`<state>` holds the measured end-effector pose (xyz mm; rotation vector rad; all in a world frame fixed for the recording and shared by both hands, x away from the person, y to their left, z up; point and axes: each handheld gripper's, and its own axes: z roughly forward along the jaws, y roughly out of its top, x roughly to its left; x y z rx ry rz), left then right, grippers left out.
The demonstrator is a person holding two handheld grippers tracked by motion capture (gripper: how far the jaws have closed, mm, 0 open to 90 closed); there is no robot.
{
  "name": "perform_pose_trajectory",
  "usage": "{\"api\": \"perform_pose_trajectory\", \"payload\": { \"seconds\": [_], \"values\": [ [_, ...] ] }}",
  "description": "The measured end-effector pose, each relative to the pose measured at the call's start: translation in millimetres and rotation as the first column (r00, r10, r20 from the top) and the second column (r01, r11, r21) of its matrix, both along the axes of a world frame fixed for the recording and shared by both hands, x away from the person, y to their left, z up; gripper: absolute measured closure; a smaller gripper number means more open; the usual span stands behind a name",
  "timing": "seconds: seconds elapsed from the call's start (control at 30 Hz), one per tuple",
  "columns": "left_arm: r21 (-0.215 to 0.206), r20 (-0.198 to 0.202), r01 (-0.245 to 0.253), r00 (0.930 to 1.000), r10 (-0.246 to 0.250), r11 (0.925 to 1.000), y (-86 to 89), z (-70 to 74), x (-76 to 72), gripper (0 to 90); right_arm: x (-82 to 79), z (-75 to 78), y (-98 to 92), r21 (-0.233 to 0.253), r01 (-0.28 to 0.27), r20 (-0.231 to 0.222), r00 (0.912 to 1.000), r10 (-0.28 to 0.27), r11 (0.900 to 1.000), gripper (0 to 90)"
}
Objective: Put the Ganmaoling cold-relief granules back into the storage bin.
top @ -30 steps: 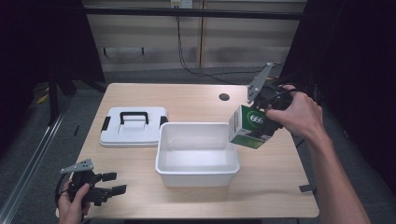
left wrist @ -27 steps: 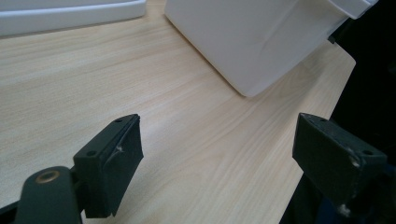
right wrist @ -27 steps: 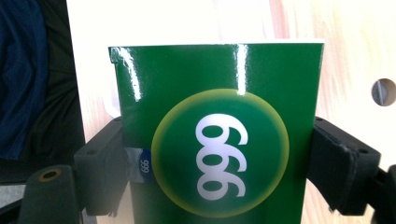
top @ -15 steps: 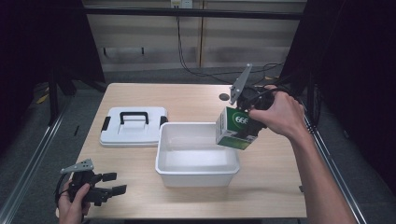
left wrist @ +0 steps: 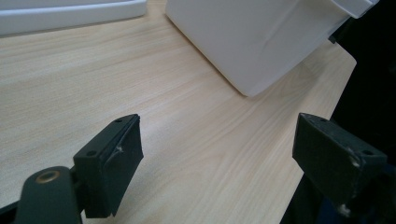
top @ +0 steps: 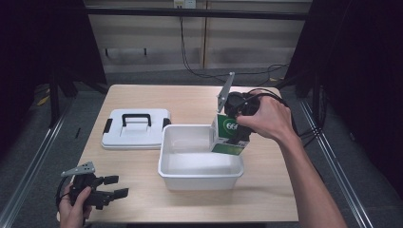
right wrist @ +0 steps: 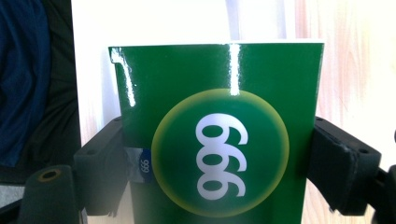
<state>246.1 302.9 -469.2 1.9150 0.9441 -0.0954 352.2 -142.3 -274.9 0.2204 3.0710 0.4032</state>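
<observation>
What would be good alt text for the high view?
The right gripper holds a green box over the right end of an open white bin on a wooden table. A white lid lies left of it; the left gripper rests open at the table's near-left corner.

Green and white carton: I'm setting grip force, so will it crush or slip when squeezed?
The green and white carton looks glossy, so probably slippery. Its flat cardboard-like walls may dent. The right claw grips both sides, and it seems stiff enough.

Lid left of tub, box over tub's right rim
</observation>
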Motion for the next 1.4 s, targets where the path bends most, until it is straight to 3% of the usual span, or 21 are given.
{"api": "perform_pose_trajectory", "payload": {
  "seconds": [0.2,0.63,0.77,1.03,1.4],
  "values": [
    [-0.004,0.000,-0.001,1.0000,0.001,1.0000,0.0,0.0,0.0,16.0,3.0,-17.4,11.9,-0.061,-0.016,-0.023,0.9996,0.014,0.998,16.2],
    [-0.009,0.000,-0.005,1.0000,0.005,0.9999,0.4,-0.1,-0.1,16.0,9.2,-52.9,26.7,-0.107,-0.039,-0.054,0.9980,0.033,0.994,16.1],
    [-0.006,0.000,-0.003,1.0000,0.003,1.0000,0.1,0.0,-0.2,16.0,10.2,-59.8,26.5,-0.135,-0.033,-0.056,0.9981,0.026,0.990,16.0],
    [-0.004,0.000,-0.003,1.0000,0.003,1.0000,0.0,-0.1,-0.1,16.0,12.1,-70.2,27.5,-0.137,-0.043,-0.064,0.9974,0.034,0.990,16.0],
    [-0.005,0.001,-0.001,1.0000,0.001,1.0000,0.0,0.1,-0.1,16.0,12.2,-86.4,33.1,-0.177,-0.064,-0.069,0.9962,0.052,0.982,15.8]
  ]
}}
